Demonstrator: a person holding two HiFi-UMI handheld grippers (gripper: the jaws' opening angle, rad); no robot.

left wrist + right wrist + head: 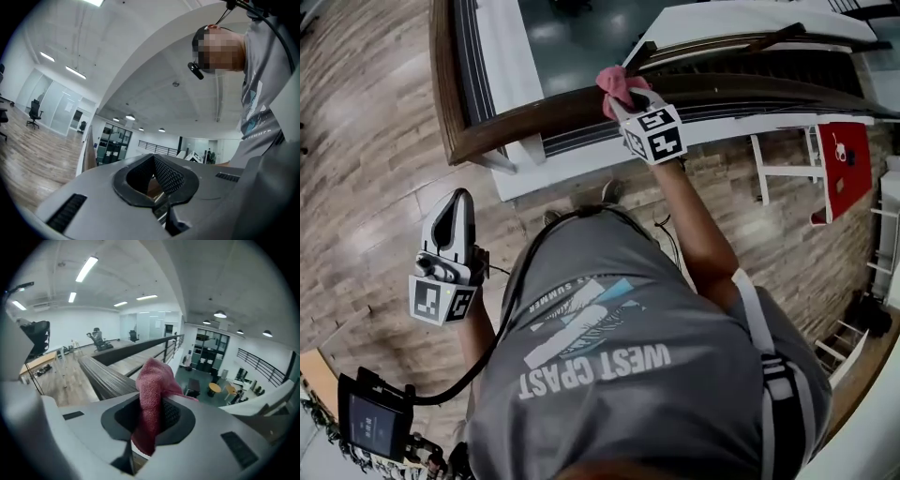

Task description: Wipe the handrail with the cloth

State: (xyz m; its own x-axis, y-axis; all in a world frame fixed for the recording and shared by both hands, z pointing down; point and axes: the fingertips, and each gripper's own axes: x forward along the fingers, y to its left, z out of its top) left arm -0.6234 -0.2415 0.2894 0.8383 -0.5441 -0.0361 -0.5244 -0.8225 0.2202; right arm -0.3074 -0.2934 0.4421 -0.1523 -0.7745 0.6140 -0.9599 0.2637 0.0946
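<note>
Grey T-shirt (628, 375) fills the near field. Past it, my right gripper (628, 101) is clamped on the red cloth (617, 82), a wad sticking out past the tips so fabric, not plastic, meets wood. The cloth sits on top of the dark wooden handrail (544, 112), arm stretched out to reach it. Rail runs off to the left, so probably most of it is left to wipe. Left gripper (455, 202) is closed and empty, parked low at my side, well clear of the rail.
</note>
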